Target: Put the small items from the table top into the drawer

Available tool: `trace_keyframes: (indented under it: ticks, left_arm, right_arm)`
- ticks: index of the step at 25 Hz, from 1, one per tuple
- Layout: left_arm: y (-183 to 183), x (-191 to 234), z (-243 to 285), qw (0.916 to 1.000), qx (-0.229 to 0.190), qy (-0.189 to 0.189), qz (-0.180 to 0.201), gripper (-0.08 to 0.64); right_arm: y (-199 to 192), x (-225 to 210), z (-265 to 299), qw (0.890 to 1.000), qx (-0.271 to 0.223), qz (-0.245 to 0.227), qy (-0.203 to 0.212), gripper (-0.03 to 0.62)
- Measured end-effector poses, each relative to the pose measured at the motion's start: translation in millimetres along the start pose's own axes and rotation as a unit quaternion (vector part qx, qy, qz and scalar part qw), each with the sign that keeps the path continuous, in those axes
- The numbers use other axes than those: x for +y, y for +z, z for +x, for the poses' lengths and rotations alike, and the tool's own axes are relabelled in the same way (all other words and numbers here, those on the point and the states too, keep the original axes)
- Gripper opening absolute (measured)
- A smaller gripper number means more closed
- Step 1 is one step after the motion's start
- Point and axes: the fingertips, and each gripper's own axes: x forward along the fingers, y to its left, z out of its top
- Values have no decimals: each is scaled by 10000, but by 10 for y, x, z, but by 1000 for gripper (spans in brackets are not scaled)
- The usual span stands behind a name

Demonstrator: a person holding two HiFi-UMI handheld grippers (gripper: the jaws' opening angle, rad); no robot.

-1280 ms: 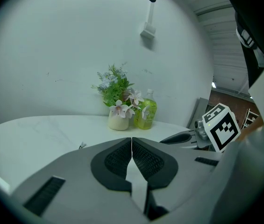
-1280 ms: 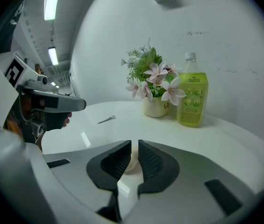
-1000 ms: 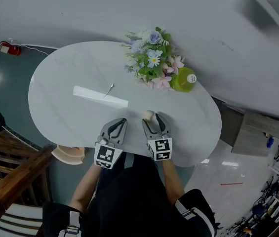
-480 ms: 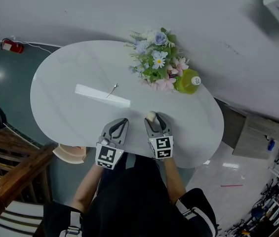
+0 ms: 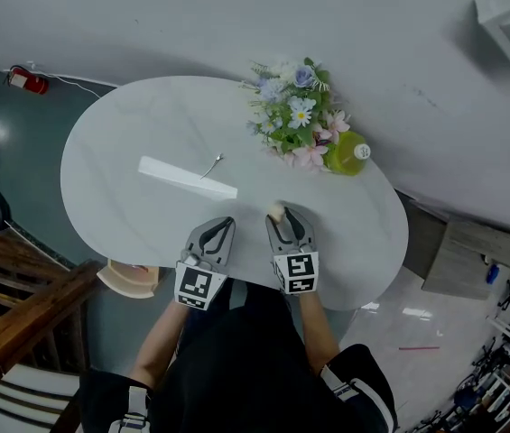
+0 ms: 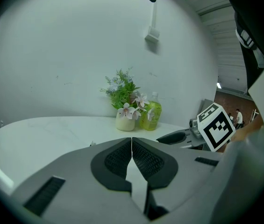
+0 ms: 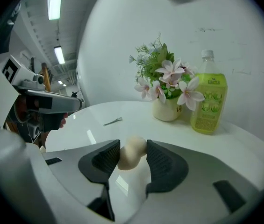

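Note:
A small cream, egg-shaped lump [image 7: 131, 158] sits between the pads of my right gripper [image 7: 132, 148], whose jaws have just been closing and now press on it from both sides. From the head view the lump [image 5: 275, 212] shows at the tip of the right gripper [image 5: 283, 216], near the table's front edge. My left gripper [image 5: 218, 227] rests beside it, shut with nothing held [image 6: 132, 141]. Farther out on the white oval table [image 5: 119, 215] lie a thin metal clip [image 5: 213, 164] and a flat white strip [image 5: 187, 178].
A vase of flowers [image 5: 292, 115] and a green bottle [image 5: 348, 152] stand at the table's far right, by the wall. A pale peach box-like piece [image 5: 128, 280] sticks out under the table's near left edge. Wooden rails [image 5: 20, 323] lie at the lower left.
The right gripper's jaws have narrowed onto the cream lump. The left gripper has stayed where it was.

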Motion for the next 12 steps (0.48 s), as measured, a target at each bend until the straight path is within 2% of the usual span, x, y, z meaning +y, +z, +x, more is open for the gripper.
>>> trace_keyframes:
  ticks: [7,12]
  left_arm:
    - [160,119,-297,9993,-240,278,7,21]
    - [243,249,-613,9974,-430,580,-23,21]
  right_arm:
    - [545,335,-130,9979,-455,-343,312,199]
    - [763,680,-210,9948,-584,-572,602,199]
